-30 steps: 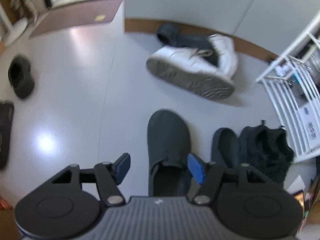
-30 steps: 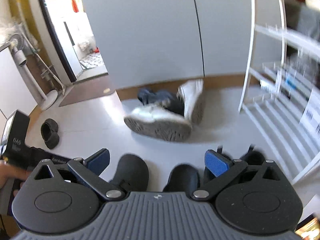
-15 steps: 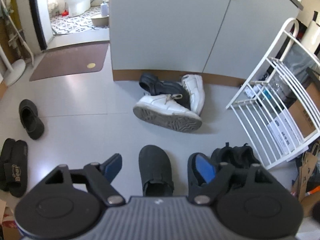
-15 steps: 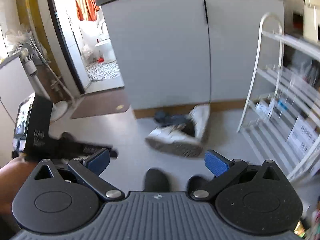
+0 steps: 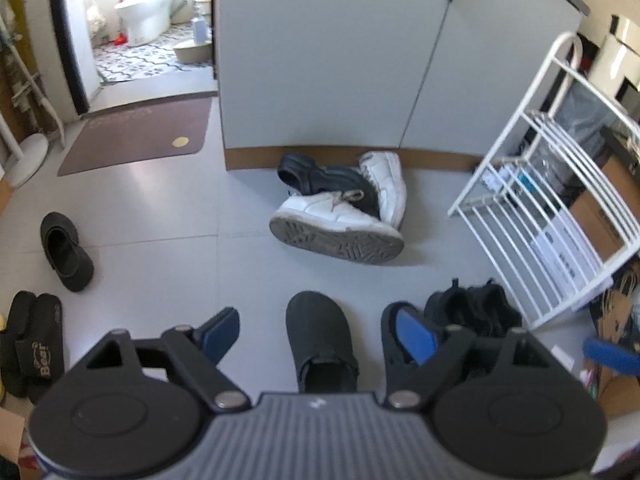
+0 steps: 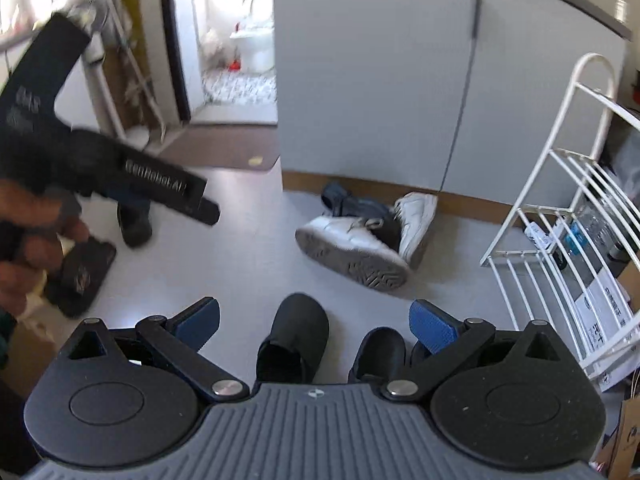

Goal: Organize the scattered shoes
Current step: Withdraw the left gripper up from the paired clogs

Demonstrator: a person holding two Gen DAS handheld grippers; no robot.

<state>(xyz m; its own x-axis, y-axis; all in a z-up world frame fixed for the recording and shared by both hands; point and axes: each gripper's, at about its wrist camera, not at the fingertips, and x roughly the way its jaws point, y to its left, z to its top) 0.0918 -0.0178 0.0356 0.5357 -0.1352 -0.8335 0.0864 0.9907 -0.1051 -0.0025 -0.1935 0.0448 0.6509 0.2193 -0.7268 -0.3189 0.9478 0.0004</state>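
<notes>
done: dark slippers (image 5: 320, 336) lined up at bottom centre
left: white sneakers (image 5: 340, 220) piled mid-frame, one slipper (image 5: 66, 252) stray at left
left hand-held gripper (image 5: 316, 332): just opened, empty
right hand-held gripper (image 6: 316, 320): released, empty

You see two slippers (image 5: 320, 336) side by side at six o'clock, a sneaker pile (image 5: 344, 208) against the cabinet (image 5: 332, 60) at twelve, the rack (image 5: 552, 216) at three, a lone slipper (image 5: 66, 256) at nine.

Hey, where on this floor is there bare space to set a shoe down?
Bare floor lies between the brown mat, the lone dark slipper and the white sneakers. It is crowded by the white rack, where black shoes sit, and around the sneaker pile against the cabinet.
</notes>
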